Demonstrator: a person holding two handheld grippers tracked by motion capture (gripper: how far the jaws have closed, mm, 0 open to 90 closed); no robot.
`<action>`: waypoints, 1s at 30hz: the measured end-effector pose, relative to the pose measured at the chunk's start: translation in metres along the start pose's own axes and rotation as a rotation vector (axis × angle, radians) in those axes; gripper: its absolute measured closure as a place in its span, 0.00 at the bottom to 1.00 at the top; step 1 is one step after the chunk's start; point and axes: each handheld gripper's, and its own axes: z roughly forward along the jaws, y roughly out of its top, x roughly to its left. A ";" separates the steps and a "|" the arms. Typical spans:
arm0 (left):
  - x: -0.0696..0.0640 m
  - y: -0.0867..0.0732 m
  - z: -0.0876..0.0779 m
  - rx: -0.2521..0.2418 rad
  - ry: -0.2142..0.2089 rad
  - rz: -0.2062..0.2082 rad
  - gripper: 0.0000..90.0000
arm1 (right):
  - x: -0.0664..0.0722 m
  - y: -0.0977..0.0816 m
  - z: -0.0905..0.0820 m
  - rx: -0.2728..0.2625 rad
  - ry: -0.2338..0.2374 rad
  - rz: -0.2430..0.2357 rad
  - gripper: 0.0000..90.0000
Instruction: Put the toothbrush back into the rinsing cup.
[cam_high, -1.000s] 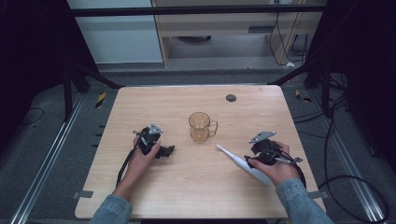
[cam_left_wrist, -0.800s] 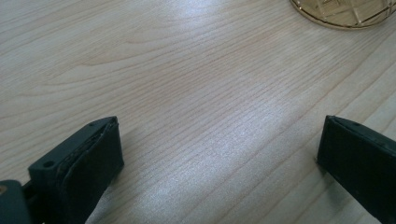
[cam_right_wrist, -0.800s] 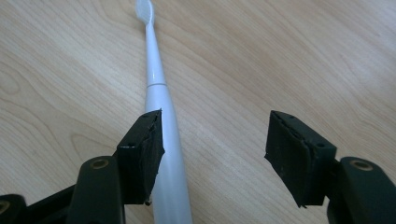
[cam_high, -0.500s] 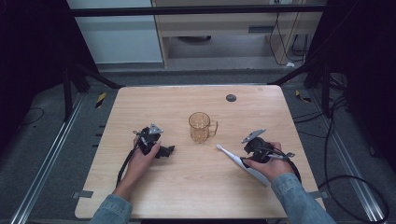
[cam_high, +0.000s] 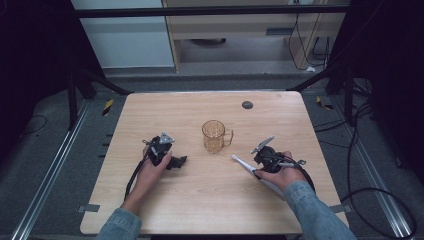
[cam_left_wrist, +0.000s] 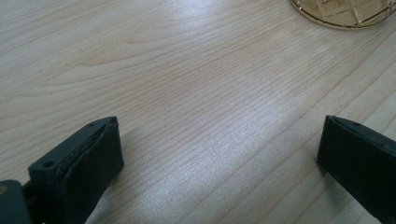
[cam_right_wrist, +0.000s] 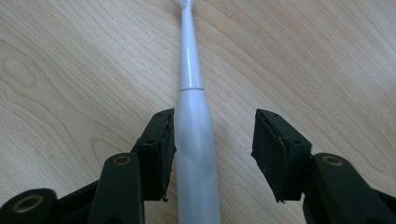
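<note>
Black jaws of the right gripper (cam_right_wrist: 212, 154) have just been closing around one white electric toothbrush (cam_right_wrist: 194, 135); the left jaw touches its handle, the right stands apart. It lies toward the desk's (cam_high: 150, 210) right edge. One glass mug (cam_high: 215, 136) stands mid-desk; the left gripper (cam_left_wrist: 219, 154) gapes empty.

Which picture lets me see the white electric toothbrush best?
The right gripper view: the electric toothbrush runs up the middle, lying on the table between the right gripper jaws, touching one. The high view shows it small, partly under the hand.
</note>
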 end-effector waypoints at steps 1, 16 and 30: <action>0.000 0.000 0.000 0.000 0.000 0.000 0.00 | 0.002 0.001 0.002 0.010 0.003 -0.004 0.55; 0.000 0.000 0.000 0.000 0.000 0.000 0.00 | 0.004 0.012 0.024 0.078 0.043 -0.009 0.61; 0.000 0.000 0.000 0.000 -0.001 0.000 0.00 | -0.001 0.005 0.024 0.098 0.064 0.006 0.69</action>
